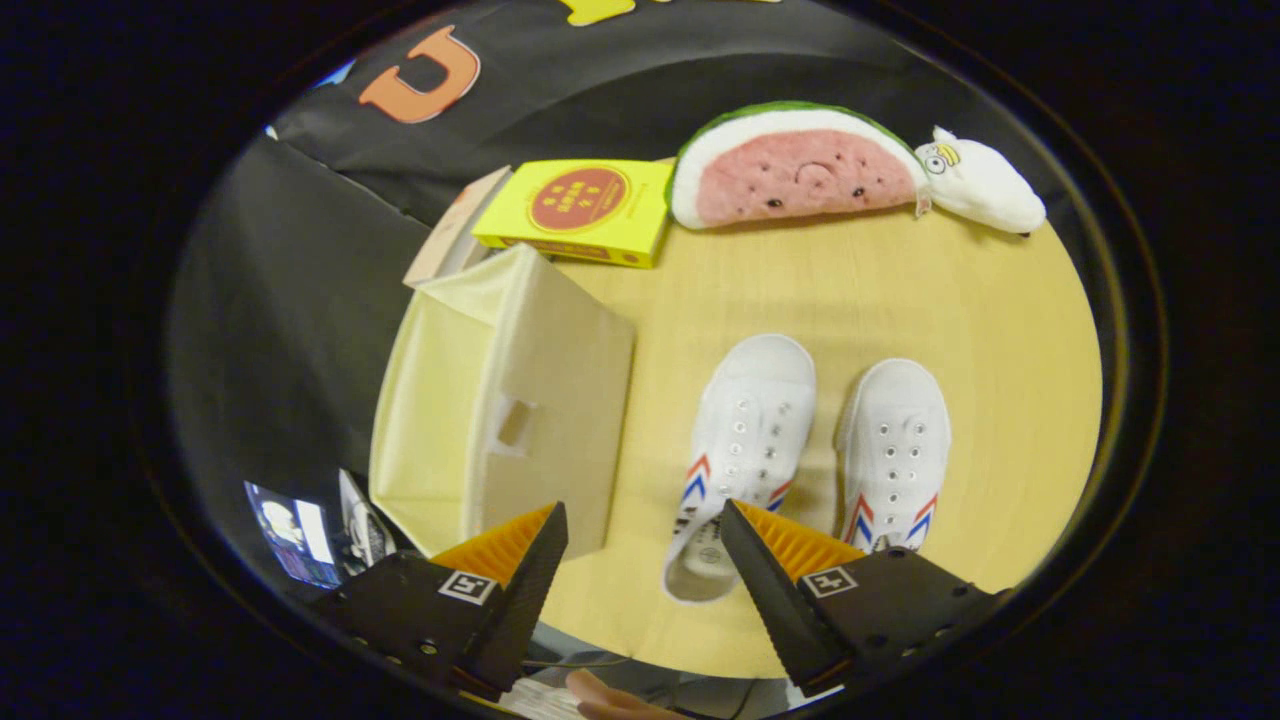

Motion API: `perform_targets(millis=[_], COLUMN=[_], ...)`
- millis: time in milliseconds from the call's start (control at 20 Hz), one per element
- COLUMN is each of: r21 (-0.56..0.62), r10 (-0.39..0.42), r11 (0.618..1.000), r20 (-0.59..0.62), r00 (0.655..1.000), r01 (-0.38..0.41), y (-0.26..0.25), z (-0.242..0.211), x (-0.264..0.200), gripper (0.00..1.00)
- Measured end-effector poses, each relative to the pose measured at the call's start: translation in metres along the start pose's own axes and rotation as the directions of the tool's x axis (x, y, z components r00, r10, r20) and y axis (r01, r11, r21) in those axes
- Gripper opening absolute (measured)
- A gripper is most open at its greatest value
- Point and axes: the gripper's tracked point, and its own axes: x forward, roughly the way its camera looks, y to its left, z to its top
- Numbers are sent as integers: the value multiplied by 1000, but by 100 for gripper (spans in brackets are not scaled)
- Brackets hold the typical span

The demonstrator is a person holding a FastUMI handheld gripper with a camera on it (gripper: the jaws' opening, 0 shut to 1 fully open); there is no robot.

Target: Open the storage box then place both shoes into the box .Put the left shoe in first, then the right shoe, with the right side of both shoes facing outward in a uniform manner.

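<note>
The gripper (643, 520) is hovering with its fingers spread wide, gripping nothing. The cream storage box (500, 400) is sitting on the wooden table (850, 290) to the left, while two white shoes (745, 440) (895, 450) are lying side by side just right of it, toes pointing far.

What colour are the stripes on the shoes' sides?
Red and blue stripes on the white shoes, best seen in the gripper view.

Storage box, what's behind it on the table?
Behind the storage box lie a yellow box and a tan carton, its lower part hidden by the box. Gripper is open, empty.
</note>
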Motion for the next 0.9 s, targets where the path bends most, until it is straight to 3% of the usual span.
perform_targets(millis=[100, 200, 400, 550, 700, 800, 900], r21=[-27, -35, -13, -14, -55, -43, -19], r10=[-97, -142, -172, -167, -166, -110, -72], r11=[995, 989, 985, 986, 985, 993, 997], r20=[-17, -17, -5, -19, -26, -26, -39], r00=[995, 990, 985, 986, 986, 994, 997], r01=[96, 141, 172, 167, 165, 109, 71], y=[-29, -46, -67, -70, -69, -58, -57], z=[-8, -12, -11, -11, -11, -10, -10], x=[16, 30, 50, 58, 66, 70, 73], gripper=[95, 94, 83, 68, 65, 55, 22])
